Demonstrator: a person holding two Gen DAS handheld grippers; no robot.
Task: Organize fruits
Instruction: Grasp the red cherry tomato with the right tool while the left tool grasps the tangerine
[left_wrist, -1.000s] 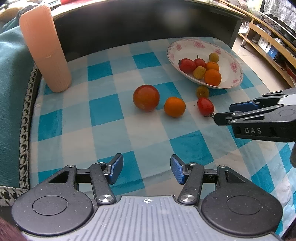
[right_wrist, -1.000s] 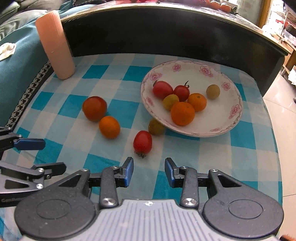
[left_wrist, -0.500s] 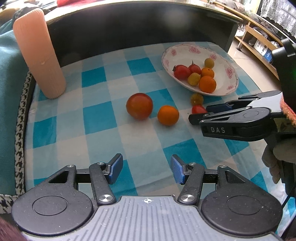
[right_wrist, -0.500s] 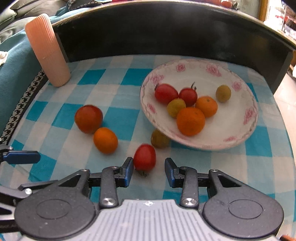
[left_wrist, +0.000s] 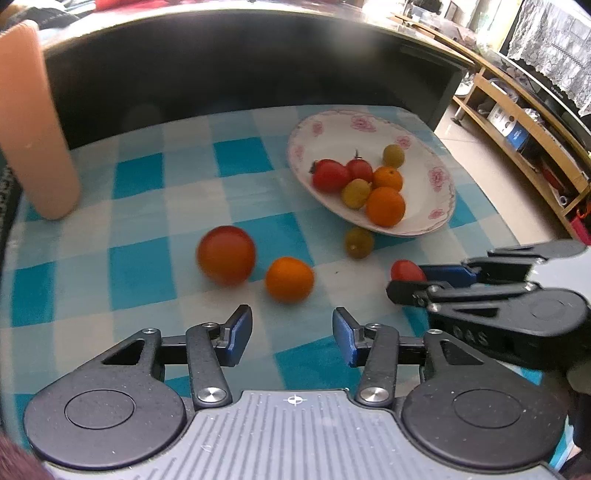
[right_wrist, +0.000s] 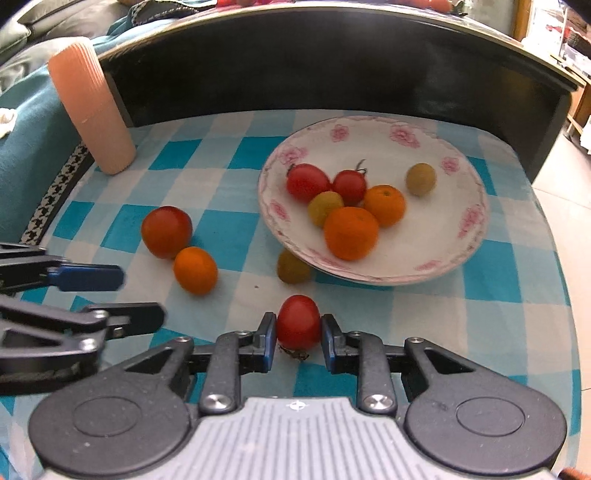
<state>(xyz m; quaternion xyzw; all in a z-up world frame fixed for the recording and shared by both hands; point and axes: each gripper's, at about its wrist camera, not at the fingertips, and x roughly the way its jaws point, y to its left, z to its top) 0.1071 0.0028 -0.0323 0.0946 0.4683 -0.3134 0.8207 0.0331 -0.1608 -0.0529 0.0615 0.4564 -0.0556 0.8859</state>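
Note:
My right gripper (right_wrist: 298, 341) is shut on a small red tomato (right_wrist: 298, 322) low over the checked cloth; it also shows in the left wrist view (left_wrist: 406, 270). A flowered white plate (right_wrist: 461, 254) holds several tomatoes, oranges and green fruits. A green fruit (right_wrist: 292, 266) lies against the plate's near rim. A large red tomato (left_wrist: 226, 255) and an orange (left_wrist: 289, 279) lie on the cloth just ahead of my left gripper (left_wrist: 292, 334), which is open and empty.
A ribbed pink cylinder (right_wrist: 92, 109) stands at the far left. A dark raised wall (right_wrist: 332, 62) runs behind the cloth. Wooden shelves (left_wrist: 524, 122) stand off to the right, beyond the table edge.
My right gripper moved forward around the small red tomato and closed on it. My left gripper moved closer to the orange and large tomato.

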